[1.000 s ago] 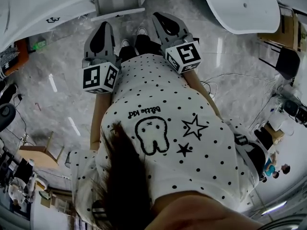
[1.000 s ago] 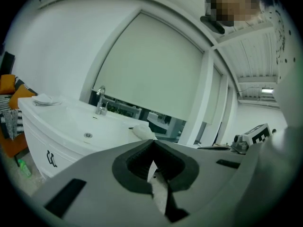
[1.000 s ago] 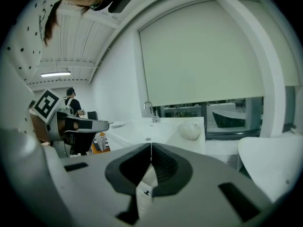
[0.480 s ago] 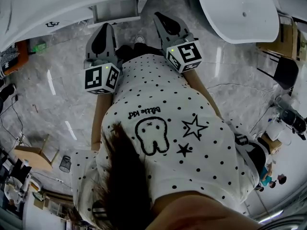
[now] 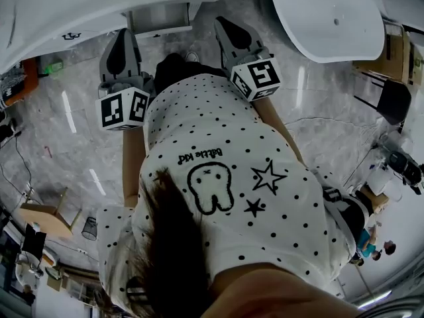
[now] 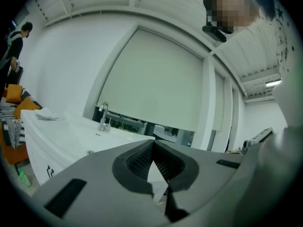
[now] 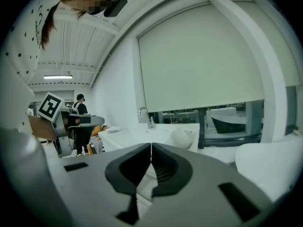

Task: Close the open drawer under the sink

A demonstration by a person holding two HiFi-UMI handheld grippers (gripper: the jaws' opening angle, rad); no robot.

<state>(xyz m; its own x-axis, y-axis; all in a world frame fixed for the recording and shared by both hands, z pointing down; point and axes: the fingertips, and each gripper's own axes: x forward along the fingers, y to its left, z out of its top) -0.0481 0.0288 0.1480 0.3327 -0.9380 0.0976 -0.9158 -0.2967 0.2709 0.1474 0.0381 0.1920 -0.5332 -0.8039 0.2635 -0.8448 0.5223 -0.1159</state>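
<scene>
The white sink counter [image 5: 99,2] runs along the top left of the head view, and a pale drawer box [image 5: 159,18] juts out from under its edge. My left gripper [image 5: 121,37] is in front of the counter, left of the drawer, shut and holding nothing. My right gripper [image 5: 222,22] points just right of the drawer, also shut and holding nothing. In the left gripper view the shut jaws [image 6: 153,144] aim over the counter top [image 6: 71,136] with its faucet [image 6: 103,117]. The right gripper view shows shut jaws [image 7: 151,145] before the same counter [image 7: 137,136].
A white bathtub [image 5: 331,12] stands at the top right. The floor [image 5: 59,131] is grey marble with cables on it. A wooden stool [image 5: 50,217] stands at the left and chairs [image 5: 391,85] at the right. Another person [image 7: 81,105] stands far off.
My left gripper has swung to the left and lifted a little, away from the drawer's front. The right gripper has shifted slightly toward the counter. Both stay shut.
</scene>
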